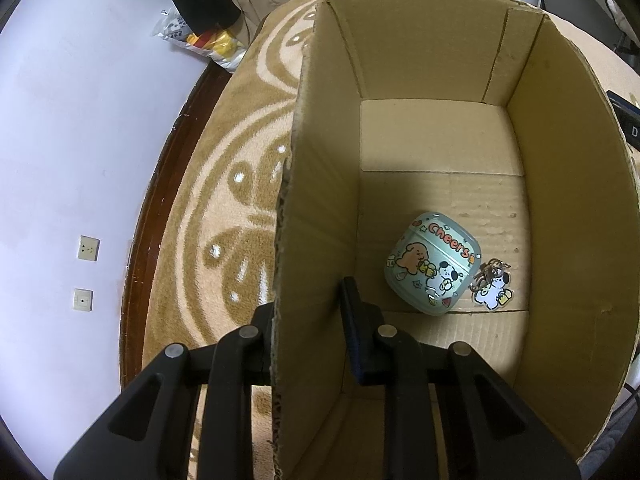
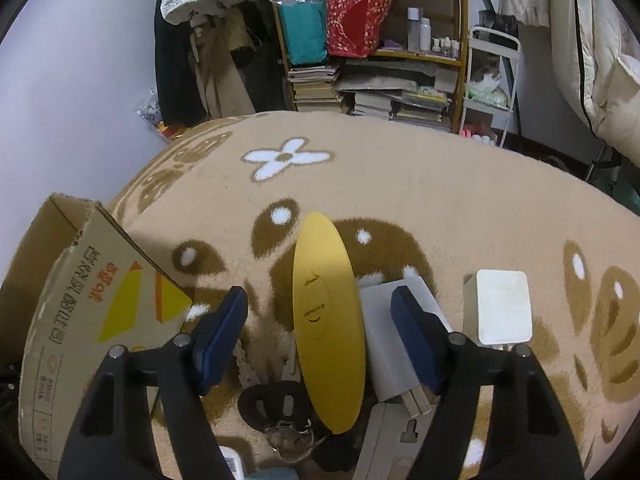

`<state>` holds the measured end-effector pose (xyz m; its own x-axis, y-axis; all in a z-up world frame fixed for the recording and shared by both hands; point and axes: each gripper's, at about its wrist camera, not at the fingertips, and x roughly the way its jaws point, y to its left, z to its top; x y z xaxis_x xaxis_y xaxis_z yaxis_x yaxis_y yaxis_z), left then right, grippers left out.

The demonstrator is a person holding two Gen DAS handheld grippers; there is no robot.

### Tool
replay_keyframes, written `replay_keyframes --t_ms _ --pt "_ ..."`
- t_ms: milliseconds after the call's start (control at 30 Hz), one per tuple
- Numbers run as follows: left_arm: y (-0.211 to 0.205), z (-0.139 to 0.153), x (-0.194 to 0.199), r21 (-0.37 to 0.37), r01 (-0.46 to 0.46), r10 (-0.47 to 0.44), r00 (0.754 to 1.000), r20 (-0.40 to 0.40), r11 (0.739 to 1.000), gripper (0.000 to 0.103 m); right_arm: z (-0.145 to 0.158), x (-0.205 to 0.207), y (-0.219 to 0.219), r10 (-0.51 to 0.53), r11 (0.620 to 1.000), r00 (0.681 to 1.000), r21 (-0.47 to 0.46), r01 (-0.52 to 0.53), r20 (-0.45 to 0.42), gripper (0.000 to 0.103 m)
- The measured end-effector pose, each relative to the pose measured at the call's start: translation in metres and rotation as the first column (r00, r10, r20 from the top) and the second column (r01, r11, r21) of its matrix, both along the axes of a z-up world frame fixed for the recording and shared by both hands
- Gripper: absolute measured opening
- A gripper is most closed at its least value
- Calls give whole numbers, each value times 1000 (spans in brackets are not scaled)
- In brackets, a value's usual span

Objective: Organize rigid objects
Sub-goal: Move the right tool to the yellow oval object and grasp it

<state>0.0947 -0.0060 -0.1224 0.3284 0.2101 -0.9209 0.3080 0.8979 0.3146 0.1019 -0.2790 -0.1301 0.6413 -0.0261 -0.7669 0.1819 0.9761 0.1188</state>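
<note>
Two hand-held grippers are at work over a patterned rug (image 2: 440,184); the left hand-held gripper (image 1: 308,312) is clamped on the side wall of a cardboard box (image 1: 568,184), one finger inside, one outside; an earbud case (image 1: 430,262) with a charm (image 1: 492,288) lies on the box floor; the right hand-held gripper (image 2: 320,320) stands apart around a yellow disc (image 2: 326,320), not visibly pressing it; white chargers (image 2: 502,306) sit just beside.
</note>
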Motion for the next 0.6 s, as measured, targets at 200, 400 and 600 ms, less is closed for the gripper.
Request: replay_keyframes --t_ms 200,400,600 --pt "-1 1 -1 4 3 -3 1000 2 1000 22 0 0 -1 -3 1000 1000 7 3 11 76" --pt "-2 1 -1 8 7 -7 1000 4 1000 23 1 2 5 20 1000 1000 8 -20 18 58" --pt "-1 2 -2 11 7 -7 1000 3 1000 23 5 -2 6 24 999 999 22 -25 41 43"
